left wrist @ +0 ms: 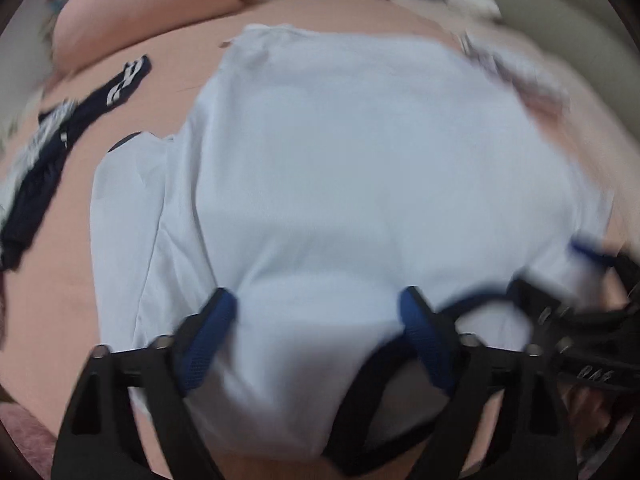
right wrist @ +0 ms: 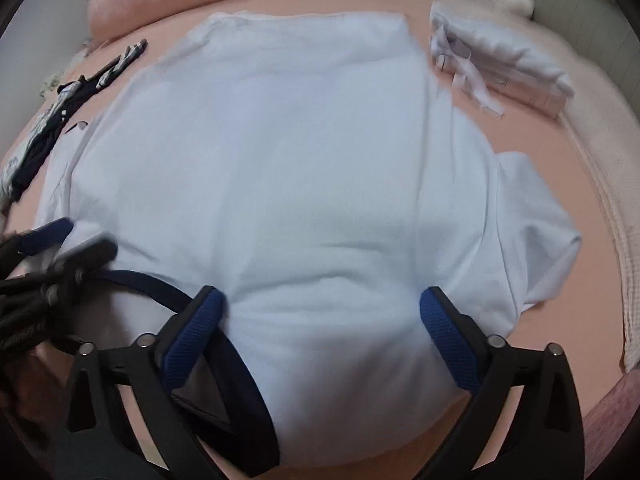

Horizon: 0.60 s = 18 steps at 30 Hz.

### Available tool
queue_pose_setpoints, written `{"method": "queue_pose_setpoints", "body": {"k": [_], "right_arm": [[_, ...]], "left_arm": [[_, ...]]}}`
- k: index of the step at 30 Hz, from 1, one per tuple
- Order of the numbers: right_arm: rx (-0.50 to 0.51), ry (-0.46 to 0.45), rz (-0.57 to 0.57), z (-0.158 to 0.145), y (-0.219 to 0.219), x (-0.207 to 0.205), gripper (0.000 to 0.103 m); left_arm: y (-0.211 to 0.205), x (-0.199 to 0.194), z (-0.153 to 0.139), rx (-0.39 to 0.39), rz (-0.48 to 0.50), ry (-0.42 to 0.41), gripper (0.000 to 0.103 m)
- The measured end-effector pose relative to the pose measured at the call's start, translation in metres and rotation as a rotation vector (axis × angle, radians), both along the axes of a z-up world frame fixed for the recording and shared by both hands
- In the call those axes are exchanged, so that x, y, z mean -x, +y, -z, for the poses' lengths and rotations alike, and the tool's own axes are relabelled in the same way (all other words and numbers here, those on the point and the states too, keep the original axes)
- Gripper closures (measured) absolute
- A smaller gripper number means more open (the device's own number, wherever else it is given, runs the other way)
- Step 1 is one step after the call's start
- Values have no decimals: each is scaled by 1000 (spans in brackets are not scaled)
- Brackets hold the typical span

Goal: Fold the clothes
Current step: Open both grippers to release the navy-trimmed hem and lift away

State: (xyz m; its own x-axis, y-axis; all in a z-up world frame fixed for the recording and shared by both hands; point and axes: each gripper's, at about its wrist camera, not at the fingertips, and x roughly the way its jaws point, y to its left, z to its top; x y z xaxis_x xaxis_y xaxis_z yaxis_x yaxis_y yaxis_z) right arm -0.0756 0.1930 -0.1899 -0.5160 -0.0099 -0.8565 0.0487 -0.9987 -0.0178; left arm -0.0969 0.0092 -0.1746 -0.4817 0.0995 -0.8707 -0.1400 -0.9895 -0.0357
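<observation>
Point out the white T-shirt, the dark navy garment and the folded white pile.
white T-shirt [right wrist: 280, 160]: right wrist view, middle of its spread body.
dark navy garment [left wrist: 44, 168]: left wrist view, on its dark cloth, left of the shirt.
folded white pile [right wrist: 504, 60]: right wrist view, top of the stack.

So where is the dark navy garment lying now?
The navy garment lies on the pink bed, far left in both views, beside the white T-shirt's left sleeve.

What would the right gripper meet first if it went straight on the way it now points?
The pale blue shirt: the open right gripper already points into it, with cloth between its fingers. Past its far hem lies bare pink bedsheet, though blur leaves depth uncertain.
</observation>
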Motion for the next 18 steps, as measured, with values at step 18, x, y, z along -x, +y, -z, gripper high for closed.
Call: {"method": "queue_pose_setpoints", "body": {"k": [18], "right_arm": [[-147, 157, -41, -30, -24, 5, 1]], "left_arm": [[-2, -9, 7, 13, 22, 32, 0]]}}
